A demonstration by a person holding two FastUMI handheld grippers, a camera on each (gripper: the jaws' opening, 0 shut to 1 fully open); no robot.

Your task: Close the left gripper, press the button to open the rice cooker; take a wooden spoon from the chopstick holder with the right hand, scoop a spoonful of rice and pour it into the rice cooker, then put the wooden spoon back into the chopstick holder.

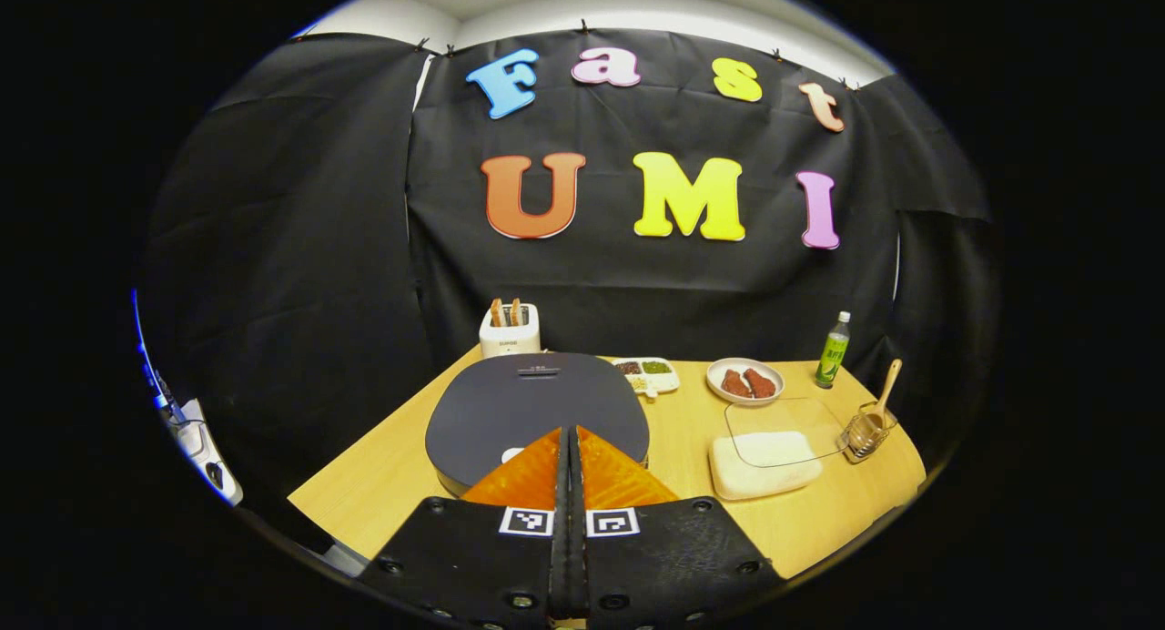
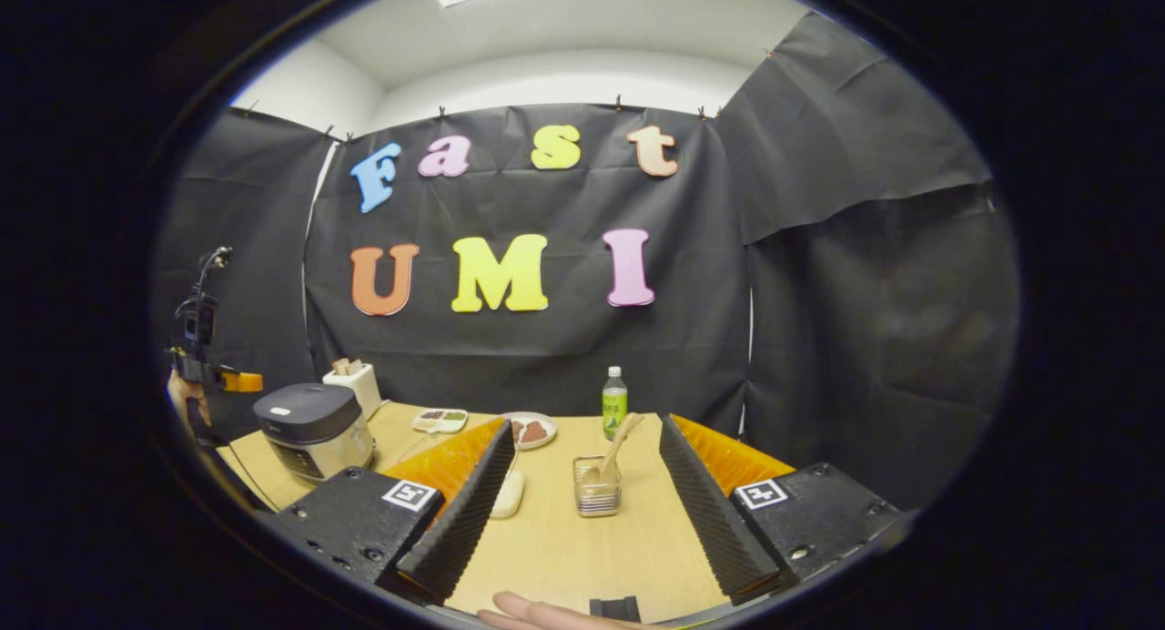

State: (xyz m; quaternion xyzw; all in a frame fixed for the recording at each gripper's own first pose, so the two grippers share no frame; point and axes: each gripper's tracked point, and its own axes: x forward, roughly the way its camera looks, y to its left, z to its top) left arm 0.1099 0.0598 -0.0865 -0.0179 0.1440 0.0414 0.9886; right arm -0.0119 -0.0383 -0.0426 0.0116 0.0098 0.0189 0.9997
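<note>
Two grippers work near a rice cooker (image 1: 537,411) on a wooden tabletop (image 1: 382,484). Left gripper (image 1: 569,448), fingers clenched together, hovers just above the cooker's closed lid. Right gripper (image 2: 582,484), fingers spread wide and holding nothing, faces a chopstick holder (image 2: 597,486) containing a wooden spoon (image 2: 617,443), right of the cooker.

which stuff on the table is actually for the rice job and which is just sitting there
For the job:
rice cooker
wooden spoon
chopstick holder
rice container
left gripper
right gripper

Lying about:
toaster
green bottle
plate of meat
divided tray
</note>
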